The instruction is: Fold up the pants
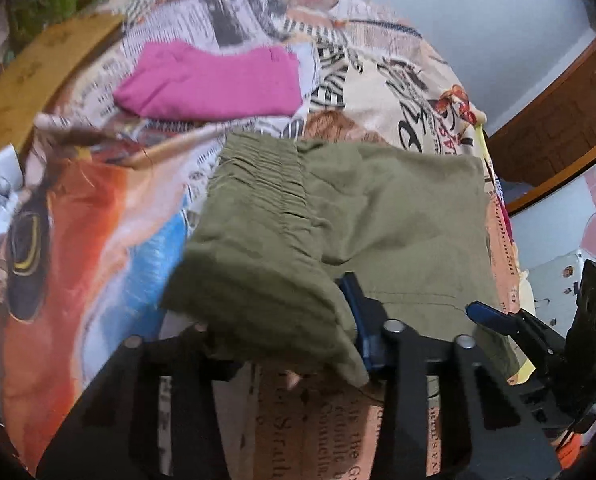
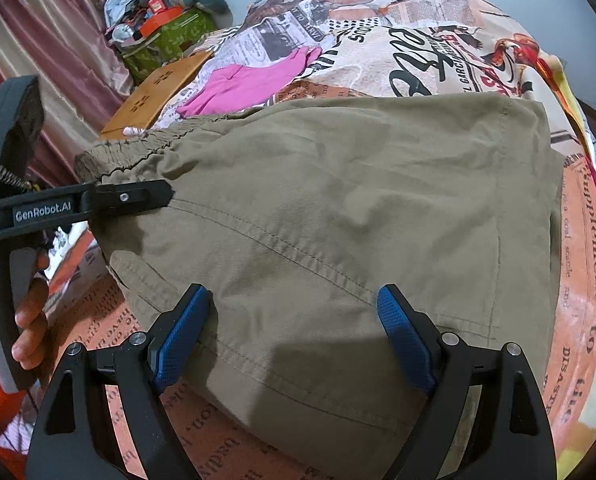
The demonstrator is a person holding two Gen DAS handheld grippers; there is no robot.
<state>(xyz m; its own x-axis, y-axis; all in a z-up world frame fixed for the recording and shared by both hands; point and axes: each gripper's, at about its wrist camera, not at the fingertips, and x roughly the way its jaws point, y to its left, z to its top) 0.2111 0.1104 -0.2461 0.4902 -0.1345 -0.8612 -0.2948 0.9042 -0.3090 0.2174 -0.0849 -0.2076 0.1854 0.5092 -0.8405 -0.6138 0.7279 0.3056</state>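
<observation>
Both jaws: L grips pants, R open above.

Pants lie on the printed bedspread, waistband end at nine o'clock. Left gripper comes in from nine o'clock at that waistband; in its own view a fold of pants drapes over its fingers. Right gripper sits at six o'clock, over the near hem. A second garment lies behind, at eleven o'clock, beside a board.
</observation>
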